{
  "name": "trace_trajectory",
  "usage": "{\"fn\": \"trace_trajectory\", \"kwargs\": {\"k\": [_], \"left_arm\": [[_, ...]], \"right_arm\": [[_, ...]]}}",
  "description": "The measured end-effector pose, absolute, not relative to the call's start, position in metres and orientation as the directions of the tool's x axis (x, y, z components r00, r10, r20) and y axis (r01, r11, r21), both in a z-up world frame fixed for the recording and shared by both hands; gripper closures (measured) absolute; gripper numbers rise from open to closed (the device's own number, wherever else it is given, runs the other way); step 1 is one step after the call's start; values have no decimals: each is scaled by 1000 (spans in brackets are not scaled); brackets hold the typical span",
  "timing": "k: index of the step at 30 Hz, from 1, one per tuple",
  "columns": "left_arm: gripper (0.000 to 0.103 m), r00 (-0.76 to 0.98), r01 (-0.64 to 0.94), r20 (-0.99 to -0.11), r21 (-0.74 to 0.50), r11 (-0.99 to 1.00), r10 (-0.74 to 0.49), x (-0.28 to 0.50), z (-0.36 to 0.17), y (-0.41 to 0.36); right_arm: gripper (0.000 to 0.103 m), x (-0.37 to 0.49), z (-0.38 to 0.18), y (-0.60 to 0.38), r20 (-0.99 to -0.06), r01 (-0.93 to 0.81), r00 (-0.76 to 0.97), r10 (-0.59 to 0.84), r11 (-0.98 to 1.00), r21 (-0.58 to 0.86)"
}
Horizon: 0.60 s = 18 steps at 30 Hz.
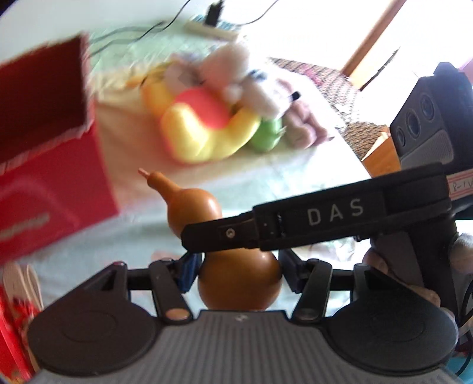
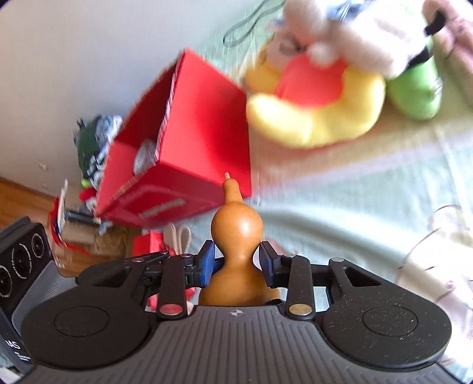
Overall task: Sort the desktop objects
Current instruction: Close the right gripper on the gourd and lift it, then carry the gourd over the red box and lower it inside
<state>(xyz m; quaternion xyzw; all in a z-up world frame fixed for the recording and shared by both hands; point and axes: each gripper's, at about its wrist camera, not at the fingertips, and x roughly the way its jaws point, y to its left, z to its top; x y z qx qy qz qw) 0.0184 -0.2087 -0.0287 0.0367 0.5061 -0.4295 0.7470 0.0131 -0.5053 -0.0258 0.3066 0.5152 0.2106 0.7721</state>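
A brown, glossy gourd (image 1: 192,206) with a thin stem hangs above the pale green cloth. My left gripper (image 1: 240,271) is shut on its lower bulb, blue pads on either side. My right gripper (image 2: 237,261) grips the same gourd (image 2: 237,227) at its waist. One of its black fingers (image 1: 295,221) crosses in front of the gourd in the left wrist view. An open red box (image 1: 53,183) stands to the left, just beyond the gourd's stem in the right wrist view (image 2: 204,138). The views are blurred.
A pile of plush toys (image 1: 192,130), yellow, red, white and green, lies behind on the cloth (image 2: 313,97). A power strip (image 1: 211,28) with cables sits at the far edge. Clutter (image 2: 91,147) lies on the floor to the left, below the table.
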Motion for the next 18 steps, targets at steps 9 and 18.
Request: {"fn": "trace_trajectory", "kwargs": {"k": [9,18], "left_arm": [[44,205,758,-717,-314,571,-666,37,40,-218],[45,330,756,-687,-218,617,-647,94,80,-184]], "right_arm": [[67,25,40,-507,-589,-104,522,617,731,674],[67,81,83,-457,-521,-223,556,648,720,657]]}}
